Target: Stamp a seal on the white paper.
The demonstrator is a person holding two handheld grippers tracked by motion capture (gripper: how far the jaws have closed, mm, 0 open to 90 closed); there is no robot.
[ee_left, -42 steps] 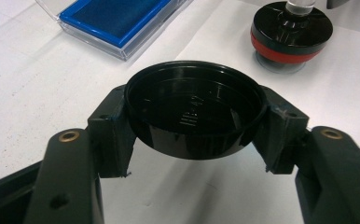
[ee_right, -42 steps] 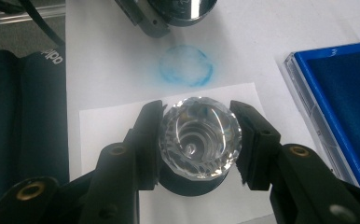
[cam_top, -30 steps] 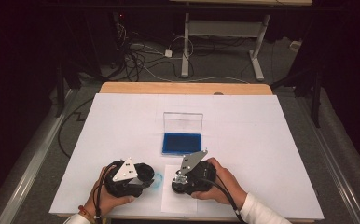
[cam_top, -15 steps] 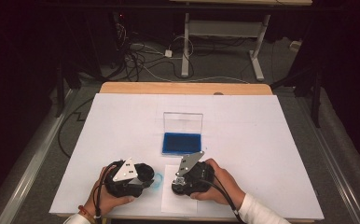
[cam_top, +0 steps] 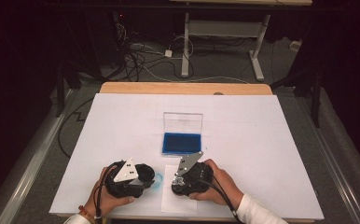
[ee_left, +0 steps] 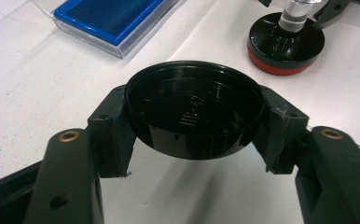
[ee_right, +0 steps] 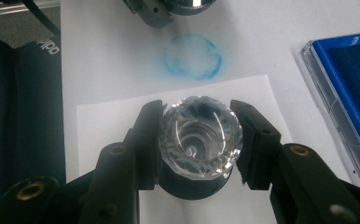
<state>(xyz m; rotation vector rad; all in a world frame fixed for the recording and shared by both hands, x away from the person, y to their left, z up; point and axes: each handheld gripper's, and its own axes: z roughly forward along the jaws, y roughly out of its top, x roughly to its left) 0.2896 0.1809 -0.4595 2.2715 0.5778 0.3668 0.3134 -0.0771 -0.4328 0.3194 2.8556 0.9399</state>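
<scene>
White table covering (cam_top: 262, 140) bears a blue ink pad (cam_top: 182, 142); cables (cam_top: 141, 56) behind.

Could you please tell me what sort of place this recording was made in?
Probably a lab or recording workspace: a white-covered wooden table in a dark room, loose cables on the grey floor, and a metal-legged workbench behind it.

We see our left hand-held gripper (ee_left: 194, 123) clamping a round black lid (ee_left: 194, 114); beyond it, a stamp (ee_left: 285, 42) stands on paper (ee_left: 346, 93) near the blue ink pad (ee_left: 110, 16).
</scene>
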